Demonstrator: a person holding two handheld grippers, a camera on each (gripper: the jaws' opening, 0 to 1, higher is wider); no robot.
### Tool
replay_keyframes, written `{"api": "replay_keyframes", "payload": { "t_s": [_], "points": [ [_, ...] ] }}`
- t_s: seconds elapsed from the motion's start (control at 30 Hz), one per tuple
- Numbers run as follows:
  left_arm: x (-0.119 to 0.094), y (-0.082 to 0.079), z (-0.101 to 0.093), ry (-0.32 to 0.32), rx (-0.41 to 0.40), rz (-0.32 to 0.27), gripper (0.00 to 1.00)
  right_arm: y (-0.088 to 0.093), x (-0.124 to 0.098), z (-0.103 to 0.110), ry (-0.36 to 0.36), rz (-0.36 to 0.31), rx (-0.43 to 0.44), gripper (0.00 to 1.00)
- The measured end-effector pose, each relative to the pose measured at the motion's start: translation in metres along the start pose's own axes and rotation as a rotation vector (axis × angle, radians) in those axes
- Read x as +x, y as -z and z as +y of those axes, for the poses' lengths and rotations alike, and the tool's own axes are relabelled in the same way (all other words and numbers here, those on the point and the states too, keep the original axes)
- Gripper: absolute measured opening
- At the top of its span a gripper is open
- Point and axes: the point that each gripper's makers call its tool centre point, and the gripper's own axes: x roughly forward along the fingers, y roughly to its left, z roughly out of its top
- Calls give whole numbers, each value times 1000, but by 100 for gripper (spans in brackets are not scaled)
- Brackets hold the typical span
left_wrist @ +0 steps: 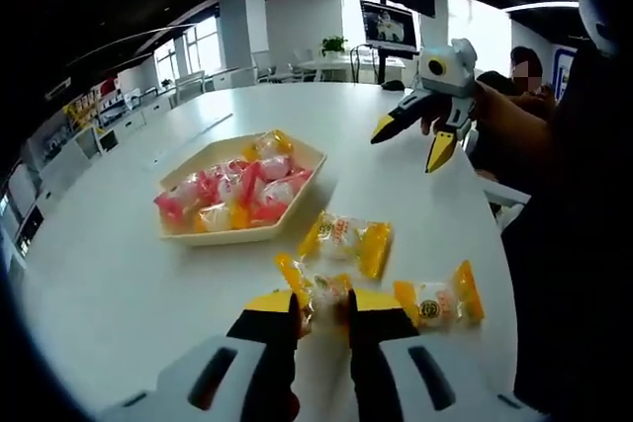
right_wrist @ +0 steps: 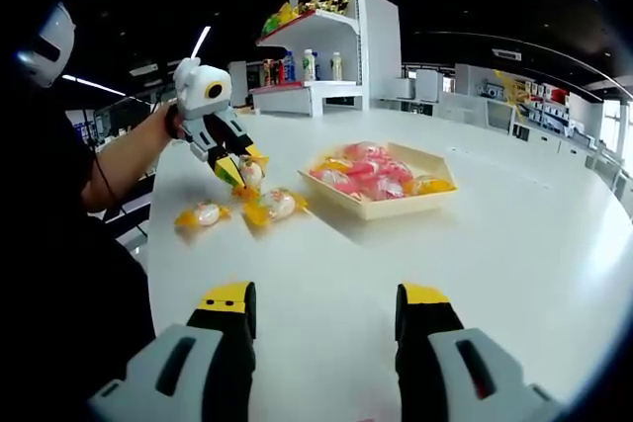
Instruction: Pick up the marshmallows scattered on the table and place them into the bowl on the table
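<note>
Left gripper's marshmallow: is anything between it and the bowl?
Nothing visible blocks it. The left gripper is closed on a yellow-wrapped marshmallow; the bowl lies just beyond over bare table. Another marshmallow sits beside that path.

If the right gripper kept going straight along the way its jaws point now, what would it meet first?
Probably bare table: the right gripper is open with nothing between its jaws. Further along that line sits the bowl of marshmallows, slightly to the right; depth is hard to judge, so it may pass just beside it.
</note>
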Motion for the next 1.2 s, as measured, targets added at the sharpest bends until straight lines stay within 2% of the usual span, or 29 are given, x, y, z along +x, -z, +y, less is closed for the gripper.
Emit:
{"api": "replay_keyframes", "payload": {
  "t_s": [0.6, 0.97, 1.2],
  "points": [
    [-4, -3, 4, -19, 7, -19, 20, -1, 3, 1, -7, 4, -5, 56],
    [-3, -2, 0, -10, 31, -9, 19, 2, 2, 1, -3, 7, 0, 56],
    [-5, -8, -1, -17, 50, -31, 19, 3, 2, 1, -4, 8, 0, 56]
  ]
}}
